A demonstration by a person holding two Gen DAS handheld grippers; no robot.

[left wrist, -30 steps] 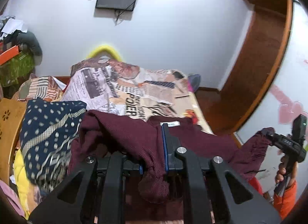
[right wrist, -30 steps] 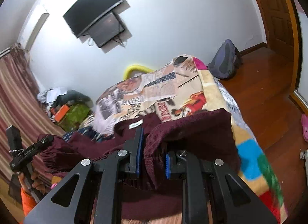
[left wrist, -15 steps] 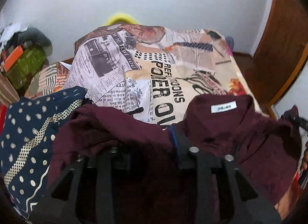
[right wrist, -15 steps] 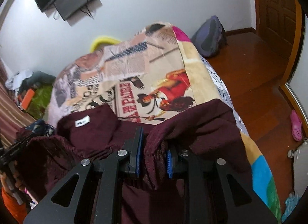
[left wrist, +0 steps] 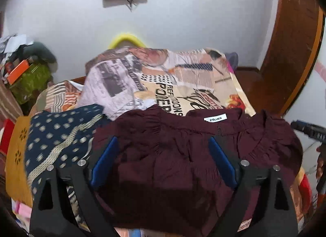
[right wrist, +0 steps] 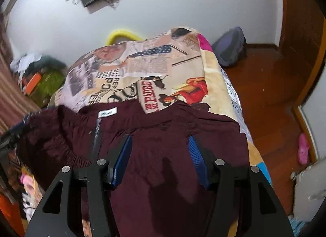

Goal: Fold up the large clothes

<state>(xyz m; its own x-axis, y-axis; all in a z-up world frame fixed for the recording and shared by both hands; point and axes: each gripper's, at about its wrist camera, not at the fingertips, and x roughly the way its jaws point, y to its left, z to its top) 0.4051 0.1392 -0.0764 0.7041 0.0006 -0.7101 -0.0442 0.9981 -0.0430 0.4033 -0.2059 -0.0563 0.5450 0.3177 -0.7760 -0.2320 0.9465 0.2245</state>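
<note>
Left hand-held gripper [left wrist: 163, 155], right hand-held gripper [right wrist: 160, 155] opening above maroon garment [left wrist: 183, 145].

The bed [left wrist: 242, 102] wore a blanket with newspaper pictures [right wrist: 154, 69] all over its top; a dark red piece of clothing [left wrist: 163, 155] lay spread flat on the near end; a navy cloth with pale dots [left wrist: 59, 141] lay just beside it, at the bed's left edge.
</note>
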